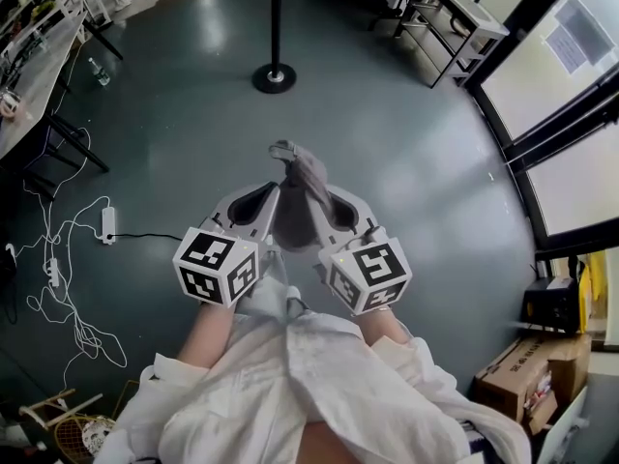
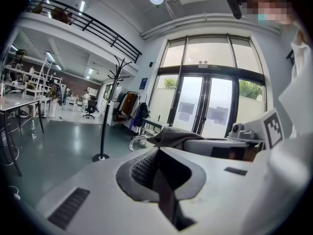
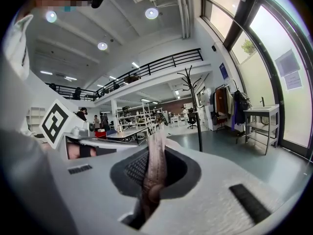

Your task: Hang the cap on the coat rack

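Note:
A grey cap (image 1: 300, 187) hangs between my two grippers above the floor. My left gripper (image 1: 271, 204) is shut on the cap's left side; in the left gripper view dark fabric (image 2: 166, 190) runs down between the shut jaws and the cap's crown (image 2: 176, 136) bulges just beyond them. My right gripper (image 1: 327, 209) is shut on the cap's right edge, and a brownish strip of that cap (image 3: 155, 155) stands pinched between its jaws. The black coat rack (image 1: 276, 27) stands ahead on a round base (image 1: 275, 77). It also shows as the coat rack (image 2: 110, 106) with bare hooks, and as the coat rack (image 3: 193, 106).
A power strip (image 1: 108, 223) and loose white cables (image 1: 68, 298) lie on the floor at the left. Work tables (image 1: 29, 75) line the left wall. A metal table (image 1: 455, 17) stands by the glass doors (image 1: 571, 75). Cardboard boxes (image 1: 527, 375) sit at the lower right. A clothes rail (image 2: 129, 104) stands behind the rack.

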The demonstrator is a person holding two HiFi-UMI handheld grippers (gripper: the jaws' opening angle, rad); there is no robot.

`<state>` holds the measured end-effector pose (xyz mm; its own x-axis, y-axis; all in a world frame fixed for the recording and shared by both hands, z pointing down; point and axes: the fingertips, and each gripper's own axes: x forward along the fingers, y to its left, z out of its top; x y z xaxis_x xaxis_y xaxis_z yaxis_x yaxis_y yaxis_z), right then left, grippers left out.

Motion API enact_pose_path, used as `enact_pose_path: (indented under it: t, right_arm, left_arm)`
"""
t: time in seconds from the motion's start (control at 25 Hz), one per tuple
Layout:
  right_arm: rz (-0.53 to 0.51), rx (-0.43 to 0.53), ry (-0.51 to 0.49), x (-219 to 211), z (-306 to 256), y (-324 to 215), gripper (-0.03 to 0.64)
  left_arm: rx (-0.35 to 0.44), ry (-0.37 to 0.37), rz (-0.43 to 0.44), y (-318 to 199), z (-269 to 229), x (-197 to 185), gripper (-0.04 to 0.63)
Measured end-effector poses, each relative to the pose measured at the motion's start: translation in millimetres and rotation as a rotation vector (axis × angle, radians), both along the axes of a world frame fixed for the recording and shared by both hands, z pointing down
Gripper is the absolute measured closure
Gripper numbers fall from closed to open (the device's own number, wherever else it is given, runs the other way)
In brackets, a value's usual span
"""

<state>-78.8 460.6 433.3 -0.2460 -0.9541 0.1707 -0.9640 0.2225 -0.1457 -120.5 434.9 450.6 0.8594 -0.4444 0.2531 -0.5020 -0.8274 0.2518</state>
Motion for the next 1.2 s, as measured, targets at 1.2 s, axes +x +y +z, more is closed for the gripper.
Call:
enact_pose_path:
  t: [1.2]
  right_arm:
    - [0.108, 0.030, 0.000, 33.9, -10.3, -306.8, 0.603]
  left_arm:
    - [-0.031, 0.075, 0.141, -306.1, -9.0, 30.1, 0.578]
